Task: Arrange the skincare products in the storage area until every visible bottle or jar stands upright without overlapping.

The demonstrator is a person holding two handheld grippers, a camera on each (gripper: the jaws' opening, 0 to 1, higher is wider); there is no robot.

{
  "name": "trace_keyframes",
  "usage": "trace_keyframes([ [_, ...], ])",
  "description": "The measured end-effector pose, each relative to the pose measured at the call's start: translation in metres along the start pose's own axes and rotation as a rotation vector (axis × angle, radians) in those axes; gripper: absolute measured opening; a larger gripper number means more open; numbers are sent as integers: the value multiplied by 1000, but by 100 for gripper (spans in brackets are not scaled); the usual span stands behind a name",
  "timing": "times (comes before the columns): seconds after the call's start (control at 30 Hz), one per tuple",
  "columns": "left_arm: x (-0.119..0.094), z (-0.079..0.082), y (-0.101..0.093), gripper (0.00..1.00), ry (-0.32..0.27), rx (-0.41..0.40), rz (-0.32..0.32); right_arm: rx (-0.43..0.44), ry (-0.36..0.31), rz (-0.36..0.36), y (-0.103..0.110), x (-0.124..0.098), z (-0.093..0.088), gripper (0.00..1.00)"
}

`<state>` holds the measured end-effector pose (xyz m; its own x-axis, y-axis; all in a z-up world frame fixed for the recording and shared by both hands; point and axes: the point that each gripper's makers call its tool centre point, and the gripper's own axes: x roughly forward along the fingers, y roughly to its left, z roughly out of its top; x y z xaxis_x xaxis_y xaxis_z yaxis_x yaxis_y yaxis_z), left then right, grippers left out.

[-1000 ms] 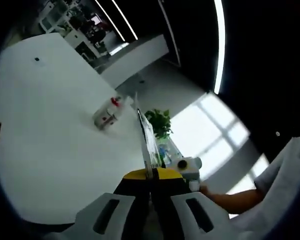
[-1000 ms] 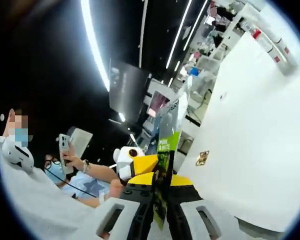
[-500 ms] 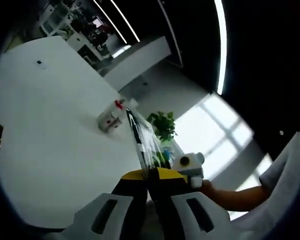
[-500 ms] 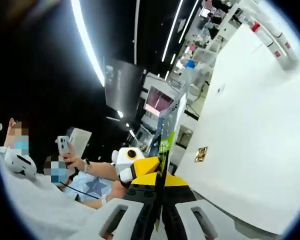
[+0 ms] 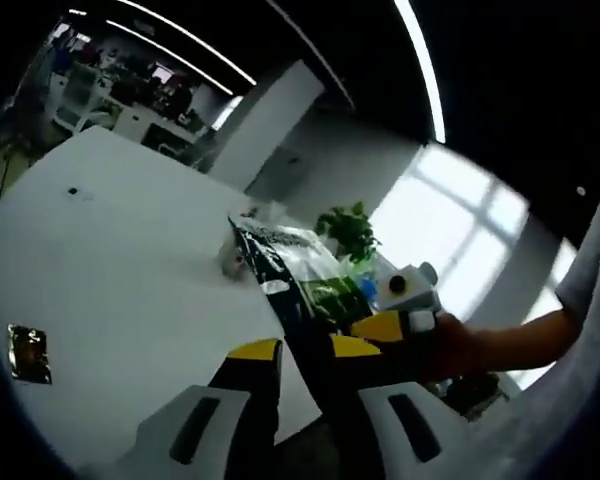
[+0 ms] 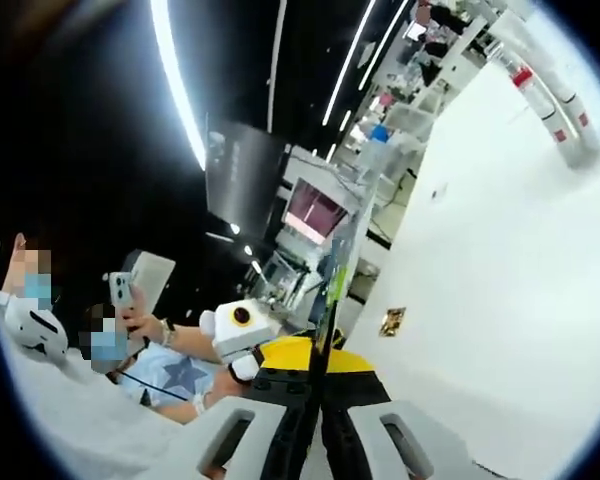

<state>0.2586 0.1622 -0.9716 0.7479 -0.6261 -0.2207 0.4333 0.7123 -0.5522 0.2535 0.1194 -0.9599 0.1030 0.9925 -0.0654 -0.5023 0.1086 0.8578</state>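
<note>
A flat black packet with green print (image 5: 295,275) stands up from between my left gripper's (image 5: 305,350) jaws, which are a little apart, so the gripper is open. My right gripper (image 5: 385,325) comes in from the right in a hand and clamps the packet's lower edge. In the right gripper view the same packet (image 6: 332,285) is edge-on, with my right gripper (image 6: 317,350) shut on it. Small white bottles with red marks (image 5: 238,258) lie on the white table (image 5: 110,260), partly hidden behind the packet. They also appear as long bottles with red caps (image 6: 550,100) lying flat far off.
A small gold square (image 5: 28,352) lies on the table near its edge; the same gold square (image 6: 390,322) is seen from the other side. A potted plant (image 5: 350,225) stands beyond the table. A seated person holds a phone (image 6: 120,292) at the left. Shelves (image 6: 420,120) line the background.
My left gripper's jaws have parted from shut on the packet. The packet now shows its printed face instead of its edge in the left gripper view. Both cameras have shifted.
</note>
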Motion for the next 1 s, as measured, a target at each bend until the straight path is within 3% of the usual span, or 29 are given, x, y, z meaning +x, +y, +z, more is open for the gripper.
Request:
trace_keyframes([
  [0.2, -6, -8, 20, 16, 62, 201, 130, -6, 7, -37, -9, -3, 2, 0],
  [0.37, -3, -14, 24, 17, 69, 293, 164, -12, 19, -64, -18, -4, -2, 0],
  [0.7, 1, -23, 36, 20, 83, 386, 249, -10, 24, -116, -39, -7, 8, 0],
  [0.8, -1, -33, 51, 18, 162, 453, 318, -10, 24, -118, -41, -6, 15, 0],
  [0.93, 1, -35, 49, 17, 173, 491, 315, -15, 21, -124, -45, -3, 26, 0],
  [1.0, 0, -41, 55, 16, 218, 526, 336, -23, 27, -131, -47, 0, 30, 0],
])
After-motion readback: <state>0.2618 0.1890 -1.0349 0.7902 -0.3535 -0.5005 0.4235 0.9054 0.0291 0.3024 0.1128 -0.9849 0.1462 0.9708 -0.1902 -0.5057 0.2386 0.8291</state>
